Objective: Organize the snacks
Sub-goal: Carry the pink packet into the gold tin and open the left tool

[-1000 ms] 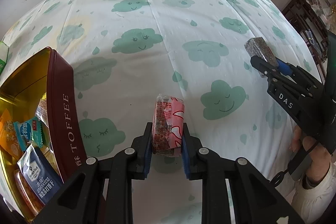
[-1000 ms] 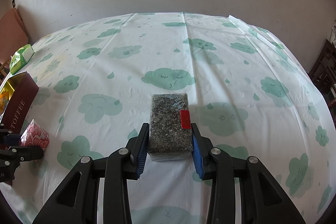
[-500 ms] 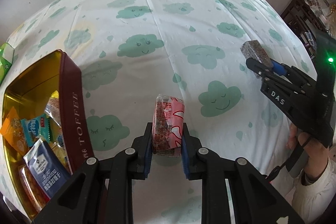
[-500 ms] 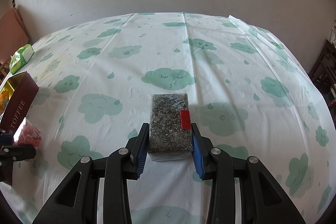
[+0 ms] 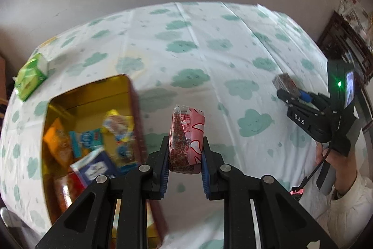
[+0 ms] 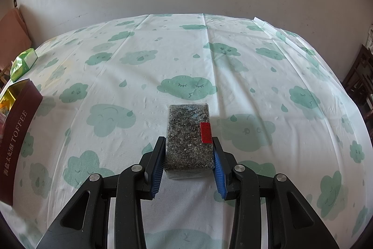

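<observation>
Cloud-print worktop (image 6: 233, 67): pink-wrapped snack bar (image 5: 186, 139), light, crushable, clamped across its narrow sides in left claw (image 5: 185, 162) beside the toffee tin (image 5: 130, 85); stiff speckled seed block (image 6: 189, 139), likewise clamped in right claw (image 6: 188, 165).

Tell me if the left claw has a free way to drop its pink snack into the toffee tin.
Probably yes. The left claw grips the pink snack beside the open toffee tin, with nothing between them.

Both hand-held grippers (image 5: 184, 156) (image 6: 188, 156) clamped, angled downward.
</observation>
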`<state>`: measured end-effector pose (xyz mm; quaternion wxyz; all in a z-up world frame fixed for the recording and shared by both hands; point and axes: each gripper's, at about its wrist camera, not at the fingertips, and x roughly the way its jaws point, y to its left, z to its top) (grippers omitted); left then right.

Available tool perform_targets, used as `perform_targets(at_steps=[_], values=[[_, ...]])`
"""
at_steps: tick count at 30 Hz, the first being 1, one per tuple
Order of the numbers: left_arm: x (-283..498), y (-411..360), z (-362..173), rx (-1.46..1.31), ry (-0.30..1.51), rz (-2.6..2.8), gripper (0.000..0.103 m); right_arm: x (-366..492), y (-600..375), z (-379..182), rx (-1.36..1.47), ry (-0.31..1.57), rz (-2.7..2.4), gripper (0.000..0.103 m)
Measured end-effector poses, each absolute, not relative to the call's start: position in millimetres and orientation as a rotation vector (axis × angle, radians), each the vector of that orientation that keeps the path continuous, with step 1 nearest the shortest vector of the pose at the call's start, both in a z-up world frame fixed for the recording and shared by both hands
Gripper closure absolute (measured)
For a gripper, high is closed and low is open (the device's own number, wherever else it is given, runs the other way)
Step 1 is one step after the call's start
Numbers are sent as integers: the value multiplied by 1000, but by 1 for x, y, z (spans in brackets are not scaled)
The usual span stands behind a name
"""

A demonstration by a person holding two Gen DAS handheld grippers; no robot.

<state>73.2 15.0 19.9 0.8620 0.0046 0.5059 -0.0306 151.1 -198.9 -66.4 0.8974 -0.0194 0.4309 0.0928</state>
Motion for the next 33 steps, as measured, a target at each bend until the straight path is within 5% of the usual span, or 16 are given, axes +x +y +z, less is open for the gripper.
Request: perform_targets(at_steps=[13,33], values=[[37,127,57,-99,993,154,83,151,-199,-66,-41,892,193,64],[14,135,-15,-202,1176,152,83,151,-199,-66,-42,892,193,64]])
